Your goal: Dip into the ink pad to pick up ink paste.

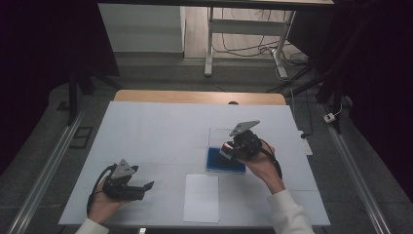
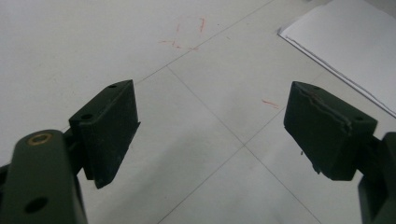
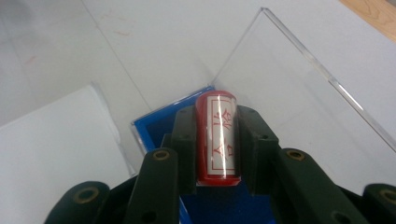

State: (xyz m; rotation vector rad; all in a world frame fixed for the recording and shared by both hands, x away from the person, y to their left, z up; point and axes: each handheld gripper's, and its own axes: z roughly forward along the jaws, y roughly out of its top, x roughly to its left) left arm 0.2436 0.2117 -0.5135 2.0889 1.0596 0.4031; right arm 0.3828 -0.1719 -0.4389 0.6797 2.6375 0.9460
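- Red stamp [image 3: 216, 136], a cylinder with a white label, sits clamped between the jaws of the right hand-held gripper [image 1: 233, 147], its long axis along them, just above the blue ink pad [image 3: 156, 128].
- White paper sheet [image 1: 201, 197] lies nearer the person, to the left.
- Clear lid [image 3: 299, 107] stands open behind the pad.
- Left hand-held gripper [image 1: 146, 187] rests open and empty on the table [image 1: 146, 126].

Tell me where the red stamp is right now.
The red stamp is clamped in the right gripper, held just above the blue ink pad with its clear lid open, right of the white paper sheet.
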